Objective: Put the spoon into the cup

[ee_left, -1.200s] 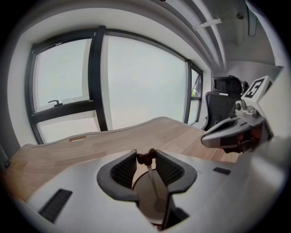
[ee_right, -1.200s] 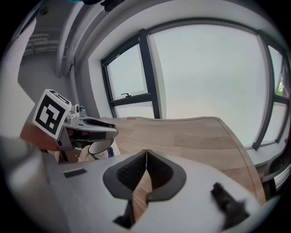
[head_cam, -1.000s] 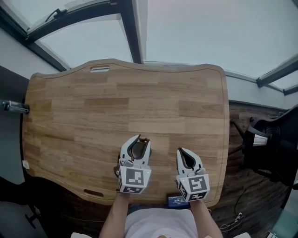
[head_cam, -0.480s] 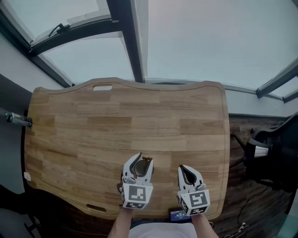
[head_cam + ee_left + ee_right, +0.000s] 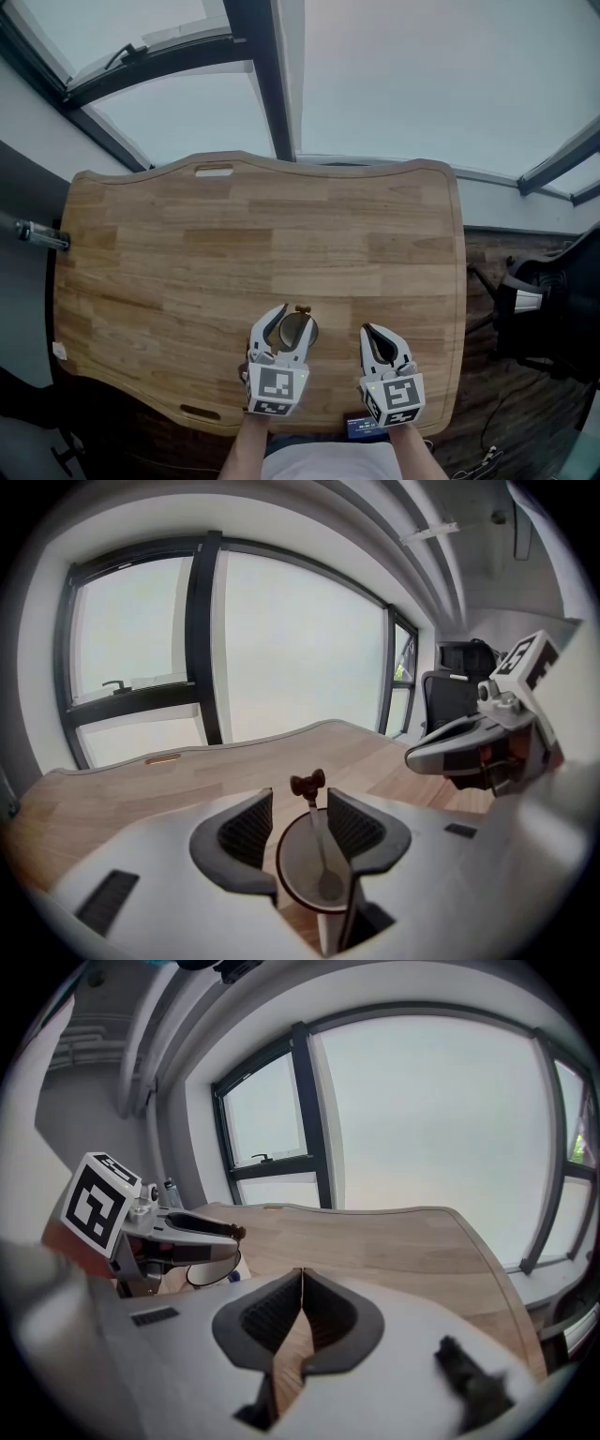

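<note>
A wooden surface (image 5: 187, 234) sits below big windows (image 5: 422, 84). The left claw (image 5: 286, 319) has just been spreading its jaws, which now stand wide around the cup (image 5: 295, 874). The spoon (image 5: 319, 841) stands inside the cup. Just right of it, the right claw (image 5: 377, 336) is pressed together, empty.

Entered on the day: one wooden table (image 5: 234, 244) with two slot cut-outs, a far slot (image 5: 214, 171) and a near slot (image 5: 197, 412); one cup (image 5: 296, 330); and one spoon (image 5: 319, 841), counted inside that cup. Two hand-held grippers were listed, one left gripper (image 5: 292, 319) and one right gripper (image 5: 371, 330), each carrying one marker cube, two in all. Sundries came to one black chair (image 5: 548, 300), one metal fitting (image 5: 37, 234) at the table's left edge and one small blue item (image 5: 361, 427) at its near edge.
</note>
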Demonstrator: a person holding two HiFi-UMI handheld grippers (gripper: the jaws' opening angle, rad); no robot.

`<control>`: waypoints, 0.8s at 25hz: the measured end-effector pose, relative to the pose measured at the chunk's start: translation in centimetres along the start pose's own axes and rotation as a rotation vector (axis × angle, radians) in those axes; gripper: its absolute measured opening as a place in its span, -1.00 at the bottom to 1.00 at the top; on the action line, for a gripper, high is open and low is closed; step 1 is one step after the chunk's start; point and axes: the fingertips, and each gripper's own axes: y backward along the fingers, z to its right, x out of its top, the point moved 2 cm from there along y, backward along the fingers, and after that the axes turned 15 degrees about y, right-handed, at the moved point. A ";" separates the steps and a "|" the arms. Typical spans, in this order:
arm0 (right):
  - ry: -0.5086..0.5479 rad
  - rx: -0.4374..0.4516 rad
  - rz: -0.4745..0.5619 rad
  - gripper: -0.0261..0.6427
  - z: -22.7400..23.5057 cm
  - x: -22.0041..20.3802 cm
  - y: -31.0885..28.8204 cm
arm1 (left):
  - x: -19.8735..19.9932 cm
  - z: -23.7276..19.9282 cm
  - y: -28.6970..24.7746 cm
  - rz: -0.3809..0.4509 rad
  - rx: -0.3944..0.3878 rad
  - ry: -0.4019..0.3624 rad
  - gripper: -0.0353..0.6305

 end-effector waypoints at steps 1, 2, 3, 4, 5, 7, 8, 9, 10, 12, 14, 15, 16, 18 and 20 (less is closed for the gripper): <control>0.003 0.000 0.002 -0.83 -0.1 0.1 0.1 | 0.1 -0.1 0.2 0.007 0.002 0.006 -0.35; 0.007 -0.001 0.004 -0.83 -0.1 0.3 0.1 | 0.1 -0.1 0.3 0.011 0.003 0.013 -0.35; 0.011 -0.003 0.006 -0.83 -0.1 0.4 0.2 | 0.2 -0.1 0.5 0.014 0.003 0.021 -0.35; 0.015 -0.006 0.007 -0.83 -0.1 0.5 0.4 | 0.2 -0.1 0.6 0.016 0.001 0.029 -0.35; 0.017 -0.010 0.008 -0.83 -0.2 0.6 0.5 | 0.2 -0.1 0.8 0.018 -0.001 0.035 -0.35; 0.018 -0.017 0.013 -0.83 -0.3 0.8 0.9 | 0.1 -0.1 1.3 0.021 -0.004 0.039 -0.35; 0.018 -0.020 0.016 -0.83 -0.5 0.9 1.0 | 0.1 -0.2 1.6 0.023 -0.004 0.039 -0.35; 0.018 -0.020 0.020 -0.83 -0.7 1.1 1.1 | 0.2 -0.2 1.8 0.026 -0.004 0.040 -0.35; 0.019 -0.021 0.024 -0.83 -0.8 1.3 1.2 | 0.2 -0.3 2.0 0.029 -0.004 0.042 -0.35; 0.021 -0.026 0.030 -0.83 -1.0 1.6 1.4 | 0.4 -0.4 2.4 0.037 -0.005 0.050 -0.35; 0.024 -0.035 0.036 -0.83 -1.1 2.0 1.8 | 0.6 -0.4 2.9 0.047 -0.010 0.061 -0.35; 0.026 -0.040 0.039 -0.83 -1.2 2.3 2.0 | 0.7 -0.4 3.3 0.054 -0.013 0.069 -0.36; 0.029 -0.044 0.041 -0.83 -1.4 2.5 2.2 | 0.9 -0.5 3.7 0.064 -0.016 0.079 -0.41; 0.034 -0.049 0.049 -0.83 -1.8 2.9 2.7 | 1.2 -0.6 4.6 0.084 -0.013 0.099 -0.57; 0.037 -0.051 0.058 -0.83 -2.2 3.2 3.1 | 1.4 -0.9 5.5 0.100 -0.002 0.119 -0.72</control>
